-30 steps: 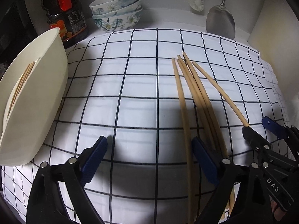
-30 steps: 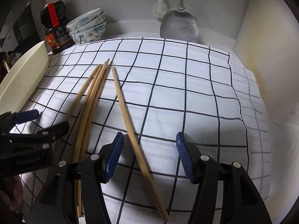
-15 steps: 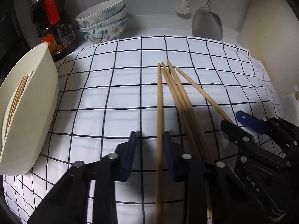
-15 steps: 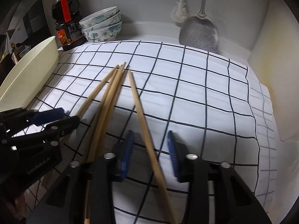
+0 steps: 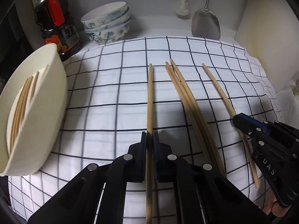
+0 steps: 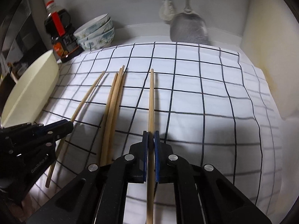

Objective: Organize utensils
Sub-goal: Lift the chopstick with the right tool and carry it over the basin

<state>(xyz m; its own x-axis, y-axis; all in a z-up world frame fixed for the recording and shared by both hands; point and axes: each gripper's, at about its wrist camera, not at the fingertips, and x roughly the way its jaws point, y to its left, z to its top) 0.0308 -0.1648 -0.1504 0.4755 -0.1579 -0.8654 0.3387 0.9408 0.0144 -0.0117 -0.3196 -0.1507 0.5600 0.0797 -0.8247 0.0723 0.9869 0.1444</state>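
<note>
**Both grippers clamped on single chopsticks**

The left black two-finger gripper with blue pads (image 5: 149, 136) is closed on one pale wooden chopstick (image 5: 150, 97), which runs straight between its pads and points away over the white cloth with a black grid (image 5: 104, 85). The right black gripper with blue pads (image 6: 151, 135) is likewise pinched on another wooden chopstick (image 6: 151, 97). Between the two held sticks, a bundle of three loose wooden chopsticks (image 5: 185, 93) lies on the cloth, touching one another. At the left edge sits a cream oval plastic tub (image 5: 46, 100) with several chopsticks already inside (image 5: 22, 100). Stacked floral ceramic bowls (image 5: 107, 26) stand at the back.
</note>
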